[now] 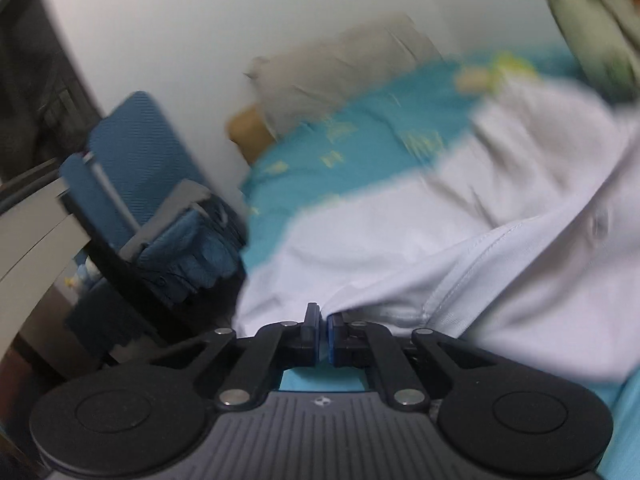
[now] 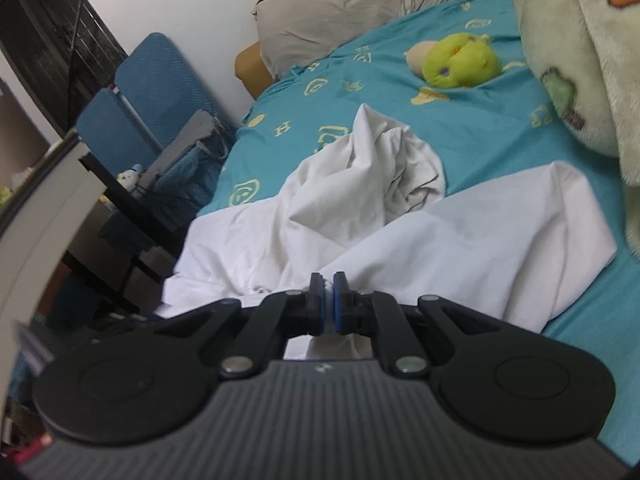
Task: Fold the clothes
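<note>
Left wrist view: left claw (image 1: 323, 316) pinched narrow on a hemmed edge of the white shirt (image 1: 460, 240). Fabric rises from the pads up to the right, seam stitching visible, a button farther right. Rest of shirt is blurred, spread over the teal bed (image 1: 352, 136). Grey pillow (image 1: 340, 64) at the wall, blue chair (image 1: 140, 152) left of the bed.

Right wrist view: right claw (image 2: 329, 284) clamped narrow on a fold of the same shirt (image 2: 360, 208), cloth showing between the pads and below them. Shirt lies crumpled on the near part of the bed (image 2: 480, 128): bunched peak in the middle, a flatter panel to the right. Green plush (image 2: 460, 62) well behind it; fleece blanket (image 2: 572, 40) at right edge.
</note>
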{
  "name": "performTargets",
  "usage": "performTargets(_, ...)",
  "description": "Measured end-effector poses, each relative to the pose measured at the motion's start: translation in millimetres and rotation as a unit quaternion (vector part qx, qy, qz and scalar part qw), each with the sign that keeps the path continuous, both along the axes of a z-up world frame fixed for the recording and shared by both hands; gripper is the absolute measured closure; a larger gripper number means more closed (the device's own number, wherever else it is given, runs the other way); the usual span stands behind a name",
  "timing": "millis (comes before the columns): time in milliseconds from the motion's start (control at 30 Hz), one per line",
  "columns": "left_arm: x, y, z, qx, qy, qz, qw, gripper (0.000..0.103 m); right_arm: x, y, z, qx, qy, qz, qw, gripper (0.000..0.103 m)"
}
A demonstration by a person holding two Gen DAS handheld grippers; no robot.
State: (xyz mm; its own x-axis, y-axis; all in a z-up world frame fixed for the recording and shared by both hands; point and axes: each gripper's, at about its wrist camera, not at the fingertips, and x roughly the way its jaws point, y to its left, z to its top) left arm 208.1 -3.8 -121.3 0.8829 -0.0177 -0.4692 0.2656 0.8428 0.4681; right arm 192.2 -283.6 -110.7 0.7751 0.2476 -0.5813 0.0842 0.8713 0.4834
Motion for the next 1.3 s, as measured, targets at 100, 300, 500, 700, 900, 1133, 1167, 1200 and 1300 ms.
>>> performTargets(100, -8.8, 12.3, 38.4, -0.066, -0.025, 0.001, 0.9975, 0.100, -2.4, -1.5, 1.0, 0.001, -0.004, -0.003, 1.000, 0.096)
performTargets(300, -64.7, 34.2, 114.4, -0.223, -0.008, -0.059, 0.9731, 0.100, -14.8, 4.6, 4.7, -0.024, -0.008, 0.012, 1.000, 0.094)
performTargets(500, -95.5, 43.9, 135.2, -0.261, -0.013, -0.063, 0.9633, 0.100, -26.3, 26.3, 5.6, -0.056, -0.006, 0.066, 0.996, 0.093)
performTargets(700, -84.5, 46.6, 125.7, -0.261, 0.001, -0.035, 0.9647, 0.100, -31.0, 52.5, 2.3, -0.102, 0.003, 0.115, 0.988, 0.053)
performTargets(900, -66.2, 50.9, 116.2, -0.263, 0.010, -0.008, 0.9647, 0.100, -34.0, 83.4, -6.0, -0.191, 0.023, 0.169, 0.967, 0.053)
performTargets(1133, -34.9, 69.9, 95.4, -0.261, 0.062, 0.056, 0.9617, 0.100, -42.2, 104.5, -22.4, -0.321, 0.058, 0.171, 0.930, 0.084)
performTargets(1167, -29.1, 71.8, 89.9, -0.257, 0.077, 0.059, 0.9615, 0.100, -43.2, 102.3, -16.5, -0.324, 0.045, 0.155, 0.932, 0.089)
performTargets(1200, -25.1, 72.6, 84.9, -0.252, 0.090, 0.061, 0.9617, 0.099, -44.3, 98.6, -8.0, -0.317, 0.027, 0.137, 0.938, 0.090)
performTargets(1300, -16.6, 73.2, 67.1, -0.230, 0.131, 0.047, 0.9631, 0.097, -43.9, 79.2, 16.0, -0.251, -0.021, 0.099, 0.963, 0.094)
